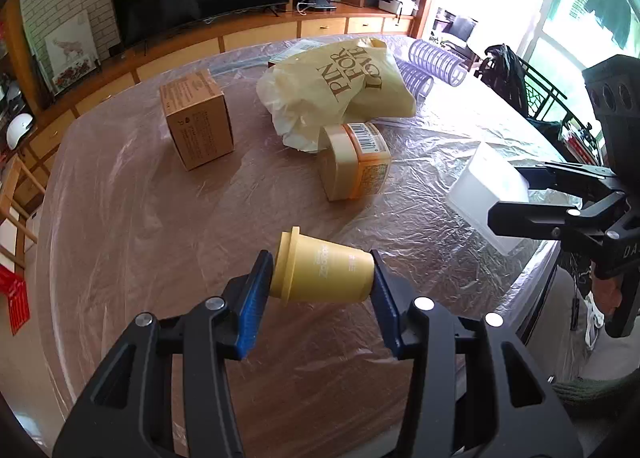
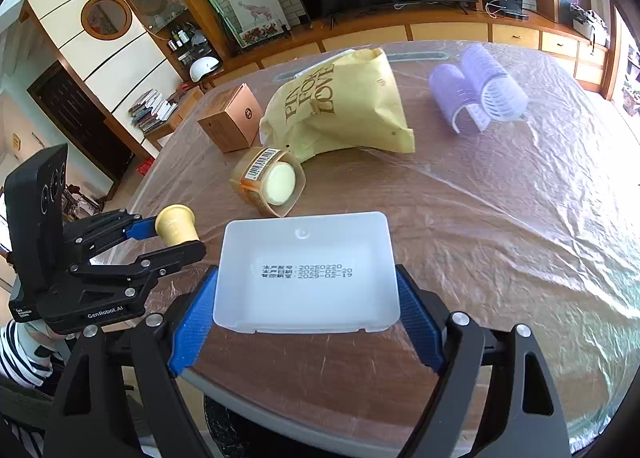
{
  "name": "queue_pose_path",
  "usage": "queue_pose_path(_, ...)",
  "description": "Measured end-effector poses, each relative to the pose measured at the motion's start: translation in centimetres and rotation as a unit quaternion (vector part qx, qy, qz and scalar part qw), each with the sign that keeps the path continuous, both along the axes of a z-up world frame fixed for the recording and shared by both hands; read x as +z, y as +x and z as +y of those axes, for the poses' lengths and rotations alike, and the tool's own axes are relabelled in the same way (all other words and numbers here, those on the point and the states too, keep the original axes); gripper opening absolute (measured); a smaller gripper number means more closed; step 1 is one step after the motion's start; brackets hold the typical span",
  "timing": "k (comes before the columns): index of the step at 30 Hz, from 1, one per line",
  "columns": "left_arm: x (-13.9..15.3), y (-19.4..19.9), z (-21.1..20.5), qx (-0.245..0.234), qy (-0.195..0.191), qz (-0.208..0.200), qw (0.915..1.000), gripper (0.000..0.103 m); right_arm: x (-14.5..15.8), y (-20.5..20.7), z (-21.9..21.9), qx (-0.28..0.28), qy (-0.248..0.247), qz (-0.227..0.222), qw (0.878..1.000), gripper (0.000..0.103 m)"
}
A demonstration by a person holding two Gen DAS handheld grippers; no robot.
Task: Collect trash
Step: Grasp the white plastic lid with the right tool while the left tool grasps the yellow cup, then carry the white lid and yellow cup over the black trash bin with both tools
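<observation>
My left gripper (image 1: 322, 278) is shut on a small yellow plastic cup (image 1: 320, 274), held sideways above the table; the cup also shows in the right wrist view (image 2: 176, 224). My right gripper (image 2: 306, 298) is shut on a white translucent plastic box (image 2: 306, 270) with a printed date, held over the table's near edge; the box also shows in the left wrist view (image 1: 486, 194). On the table lie an orange jar on its side (image 1: 356, 160) (image 2: 268, 180), a yellow paper bag (image 1: 340, 90) (image 2: 340, 106) and a brown carton (image 1: 196, 118) (image 2: 230, 118).
The table (image 2: 520, 218) is covered in clear plastic film. Purple hair rollers (image 2: 480, 92) (image 1: 432, 62) lie at its far side. A TV cabinet (image 1: 240, 38) runs along the wall behind. A black chair (image 1: 516, 78) stands at the table's right.
</observation>
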State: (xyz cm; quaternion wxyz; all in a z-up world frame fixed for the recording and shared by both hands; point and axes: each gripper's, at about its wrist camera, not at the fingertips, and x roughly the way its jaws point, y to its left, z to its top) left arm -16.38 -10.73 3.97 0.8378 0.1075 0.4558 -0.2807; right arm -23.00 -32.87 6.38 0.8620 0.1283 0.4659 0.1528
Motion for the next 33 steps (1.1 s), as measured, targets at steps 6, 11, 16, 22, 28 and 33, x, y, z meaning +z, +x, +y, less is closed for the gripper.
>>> queue_pose_path(6,0.9,-1.6,0.3,0.014,-0.010,-0.006,0.9998,0.049,1.2,-0.9,-1.0,-0.008,0.015,-0.008,1.000,0.081)
queue_pose_path(11,1.8,-3.2,0.4,0.016,-0.015,-0.014,0.9997,0.049,2.0,-1.8,-1.9,-0.012,0.039,-0.012,0.999,0.081)
queue_pose_path(16,2.4,-4.8,0.5,0.018,-0.019,-0.021,0.9994,0.049,2.9,-3.3,-2.5,0.000,0.056,-0.017,0.998,0.081)
queue_pose_path(22,2.9,-6.6,0.6,0.018,-0.019,-0.027,0.9993,0.049,3.8,-5.4,-2.1,0.021,0.064,-0.020,0.998,0.081)
queue_pose_path(28,2.8,-8.4,0.6,0.015,-0.017,-0.025,0.9994,0.049,4.1,-7.8,-1.5,0.044,0.056,-0.018,0.997,0.081)
queue_pose_path(33,2.5,-9.9,0.5,0.011,-0.014,-0.019,0.9997,0.049,3.8,-9.4,-1.2,0.059,0.054,-0.011,0.997,0.081)
